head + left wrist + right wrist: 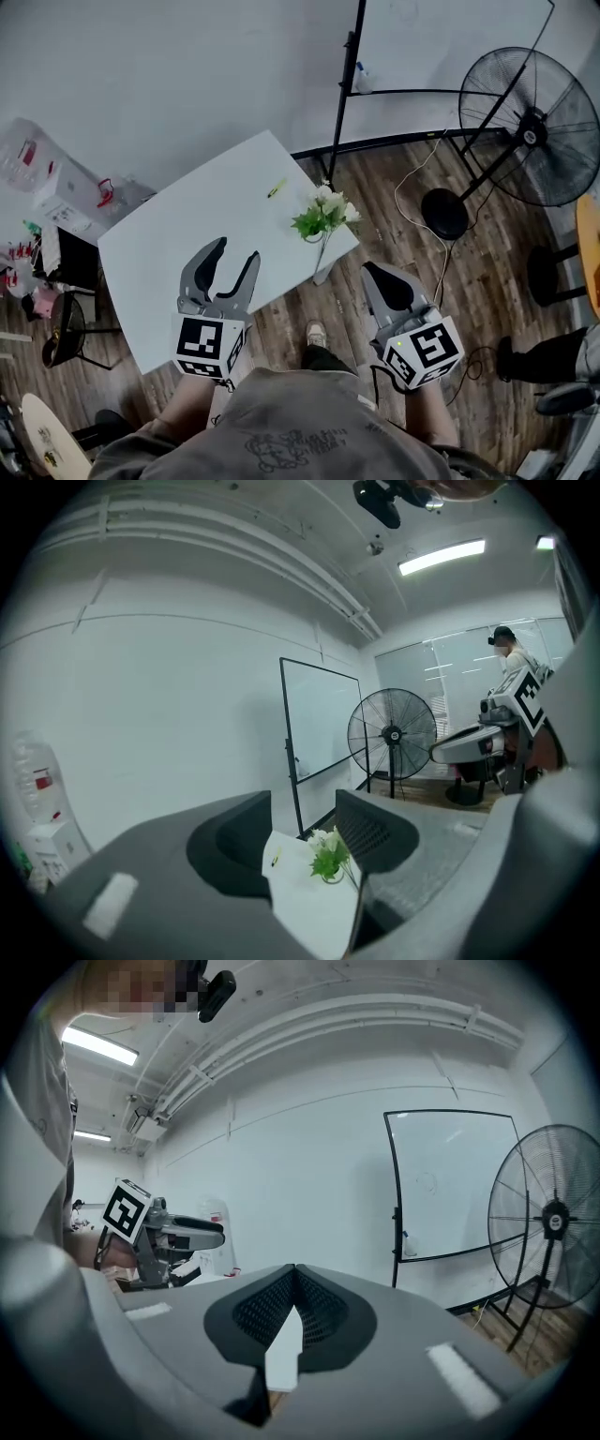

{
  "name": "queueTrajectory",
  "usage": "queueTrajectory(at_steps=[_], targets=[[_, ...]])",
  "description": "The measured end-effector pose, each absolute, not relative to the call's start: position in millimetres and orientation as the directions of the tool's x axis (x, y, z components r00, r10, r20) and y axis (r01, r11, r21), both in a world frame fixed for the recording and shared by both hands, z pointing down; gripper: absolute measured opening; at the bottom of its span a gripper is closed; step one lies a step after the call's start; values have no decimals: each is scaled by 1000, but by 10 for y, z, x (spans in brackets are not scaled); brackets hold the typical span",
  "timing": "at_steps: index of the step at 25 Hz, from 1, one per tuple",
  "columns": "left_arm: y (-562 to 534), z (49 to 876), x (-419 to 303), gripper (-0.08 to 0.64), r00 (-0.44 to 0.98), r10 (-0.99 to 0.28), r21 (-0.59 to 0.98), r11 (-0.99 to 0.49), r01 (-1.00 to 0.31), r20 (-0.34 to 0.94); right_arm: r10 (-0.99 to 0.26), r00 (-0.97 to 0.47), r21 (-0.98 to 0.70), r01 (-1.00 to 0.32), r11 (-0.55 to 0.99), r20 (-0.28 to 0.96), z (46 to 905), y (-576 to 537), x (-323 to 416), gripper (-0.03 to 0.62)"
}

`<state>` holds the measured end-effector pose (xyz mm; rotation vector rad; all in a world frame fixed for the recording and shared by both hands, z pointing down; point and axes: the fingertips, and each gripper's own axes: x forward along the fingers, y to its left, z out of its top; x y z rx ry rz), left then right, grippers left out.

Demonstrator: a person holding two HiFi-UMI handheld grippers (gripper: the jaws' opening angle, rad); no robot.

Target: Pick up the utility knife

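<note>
The utility knife (277, 188) is a small yellow thing lying near the far corner of the white table (187, 253); it also shows as a tiny yellow mark (276, 860) between the left jaws. My left gripper (232, 259) hangs open over the table's near part, well short of the knife, with nothing between its fingers. My right gripper (377, 274) is shut and empty, held off the table's right edge above the wooden floor. In the right gripper view the fingertips (294, 1271) meet at a point.
A glass vase of white flowers (323, 215) stands at the table's right corner, close to the knife. A whiteboard stand (342, 89) and a large floor fan (530, 127) are to the right. Boxes and clutter (56, 197) sit left of the table.
</note>
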<state>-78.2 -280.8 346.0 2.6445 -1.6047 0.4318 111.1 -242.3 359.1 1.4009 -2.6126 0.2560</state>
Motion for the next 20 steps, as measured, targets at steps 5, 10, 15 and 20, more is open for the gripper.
queueTrajectory(at_steps=[5,10,15,20], targets=[[-3309,3525,-611,209,387,-883,-147,-434,-889,266,-783,-583,-76,-810,582,219,3617,-3000,1278,29],[-3576,3520,-533,209,348,-897,-154,-398,-904,273,-760,-614,-84,-787,612,214,3641,-3371,1374,28],[-3715,3585,-544,204,327,-897,-153,-383,-911,299,-734,-642,-104,-764,637,222,3706,-3537,1305,29],[-3803,3586,-527,204,338,-887,-153,-399,-904,313,-736,-632,-110,-771,627,242,3784,-3636,1302,29]])
